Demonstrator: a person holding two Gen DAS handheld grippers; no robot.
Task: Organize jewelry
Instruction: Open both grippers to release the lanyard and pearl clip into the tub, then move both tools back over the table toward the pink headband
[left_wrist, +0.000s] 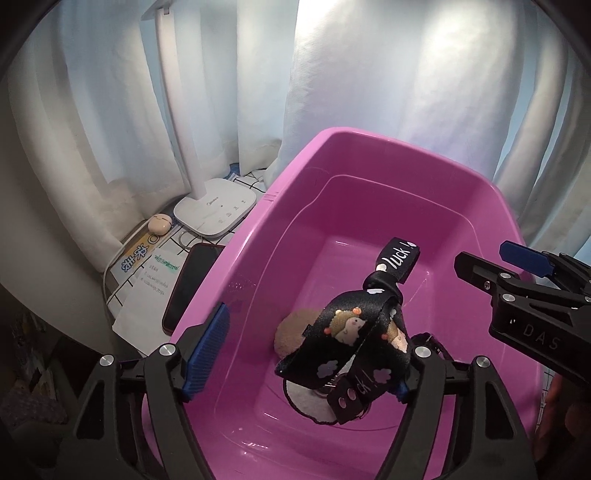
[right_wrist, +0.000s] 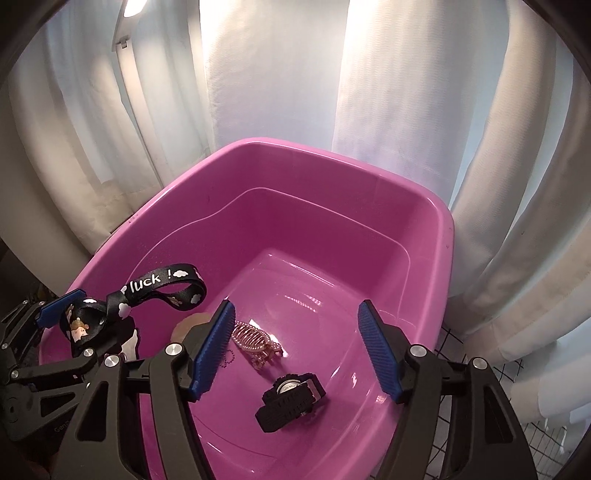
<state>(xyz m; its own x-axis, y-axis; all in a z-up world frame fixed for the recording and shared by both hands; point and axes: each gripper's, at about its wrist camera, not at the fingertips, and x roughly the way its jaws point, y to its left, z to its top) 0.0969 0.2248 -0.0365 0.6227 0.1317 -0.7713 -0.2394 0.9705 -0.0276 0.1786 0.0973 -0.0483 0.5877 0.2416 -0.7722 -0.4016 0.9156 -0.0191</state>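
Over the pink tub (right_wrist: 424, 236), both tools gape empty, lanyard (left_wrist: 354, 332) draped across the left tool (left_wrist: 306, 354).

One pink plastic tub (right_wrist: 424, 206). In it: one black printed lanyard strap (left_wrist: 354, 325), one rose-gold hair claw clip (right_wrist: 255, 341), one black digital watch (right_wrist: 291, 400), one round tan pad (left_wrist: 295, 328), one white round piece (left_wrist: 310, 402) under the strap. Beside the tub: one white desk lamp (left_wrist: 214, 210), one dark phone (left_wrist: 192, 280), one small beige round case (left_wrist: 160, 222), one printed paper sheet (left_wrist: 147, 295). Two grippers: left gripper (left_wrist: 306, 354), right gripper (right_wrist: 295, 350).
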